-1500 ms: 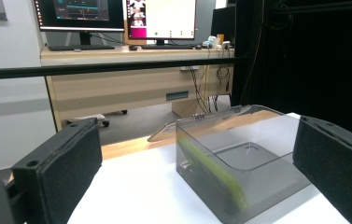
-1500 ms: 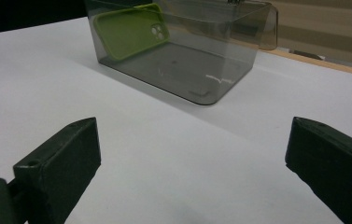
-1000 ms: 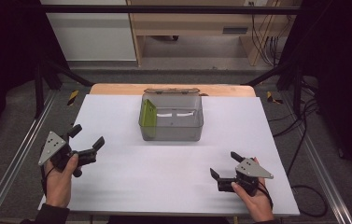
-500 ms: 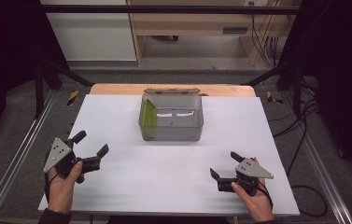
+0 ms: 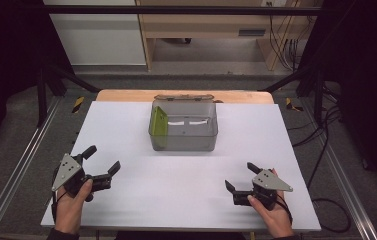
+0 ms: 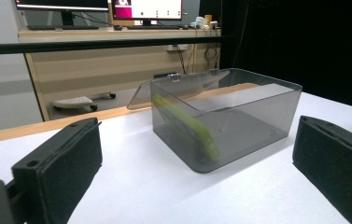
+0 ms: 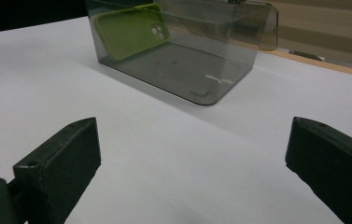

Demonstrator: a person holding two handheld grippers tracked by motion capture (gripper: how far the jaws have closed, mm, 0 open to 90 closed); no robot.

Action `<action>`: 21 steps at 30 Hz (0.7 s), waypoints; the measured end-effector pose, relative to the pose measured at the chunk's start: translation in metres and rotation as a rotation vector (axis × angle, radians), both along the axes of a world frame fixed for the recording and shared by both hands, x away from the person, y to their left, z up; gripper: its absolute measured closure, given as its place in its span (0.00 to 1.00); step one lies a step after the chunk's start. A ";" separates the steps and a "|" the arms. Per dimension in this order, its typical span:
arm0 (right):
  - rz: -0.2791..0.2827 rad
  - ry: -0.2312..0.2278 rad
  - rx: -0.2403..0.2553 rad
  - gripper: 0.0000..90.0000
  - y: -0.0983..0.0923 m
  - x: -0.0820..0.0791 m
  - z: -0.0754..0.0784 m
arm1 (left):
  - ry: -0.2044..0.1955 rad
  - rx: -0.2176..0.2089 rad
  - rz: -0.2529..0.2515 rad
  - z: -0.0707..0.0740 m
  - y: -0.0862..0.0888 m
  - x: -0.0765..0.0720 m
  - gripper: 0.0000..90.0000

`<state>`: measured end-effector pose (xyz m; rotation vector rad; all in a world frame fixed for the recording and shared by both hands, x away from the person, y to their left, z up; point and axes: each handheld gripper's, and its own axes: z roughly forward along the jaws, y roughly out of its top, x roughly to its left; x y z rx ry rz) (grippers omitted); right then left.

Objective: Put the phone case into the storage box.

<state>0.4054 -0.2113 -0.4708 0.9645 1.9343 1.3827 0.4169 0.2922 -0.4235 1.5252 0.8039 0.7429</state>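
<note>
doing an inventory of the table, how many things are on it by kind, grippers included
hand-held gripper: 2, left and right, both open and empty
smoky clear box: 1, lid hinged open behind it
green phone case: 1, leaning on the box's left wall inside
total: 4

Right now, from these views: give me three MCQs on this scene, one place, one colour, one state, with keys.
1. Where is the phone case?
A. flat on the table
B. leaning against the left wall inside the box
C. in the right tool

2. What colour is the case?
A. green
B. red
C. white

3. The left tool and right tool are:
A. both shut
B. both open, holding nothing
C. one gripping the box

Key: B, it stands tilted inside the box; A, yellow-green through the smoky plastic; B, jaws spread wide over the bare table.
</note>
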 end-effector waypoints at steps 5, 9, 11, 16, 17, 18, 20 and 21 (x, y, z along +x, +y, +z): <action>0.000 -0.003 -0.003 0.04 0.000 0.000 0.000 | -0.004 -0.007 -0.004 -0.002 -0.002 -0.003 0.01; 0.001 -0.005 -0.004 0.04 -0.001 0.000 0.000 | -0.006 -0.002 -0.003 -0.003 -0.002 -0.006 0.01; 0.000 -0.006 -0.005 0.04 -0.001 0.000 0.000 | -0.005 -0.006 -0.004 -0.004 -0.002 -0.007 0.01; -0.004 -0.015 -0.007 0.04 -0.002 0.000 0.000 | 0.000 -0.008 -0.002 -0.009 -0.002 -0.010 0.01; -0.004 -0.019 -0.007 0.04 -0.003 0.000 0.001 | 0.002 -0.007 -0.002 -0.010 -0.002 -0.011 0.01; -0.005 -0.019 -0.006 0.04 -0.003 0.000 0.001 | 0.003 -0.011 -0.001 -0.011 -0.002 -0.011 0.01; -0.011 -0.025 -0.007 0.04 -0.005 0.000 0.001 | 0.004 -0.011 0.001 -0.013 -0.001 -0.012 0.01; -0.013 -0.027 -0.007 0.04 -0.005 0.000 0.001 | 0.004 -0.012 0.002 -0.014 0.000 -0.012 0.01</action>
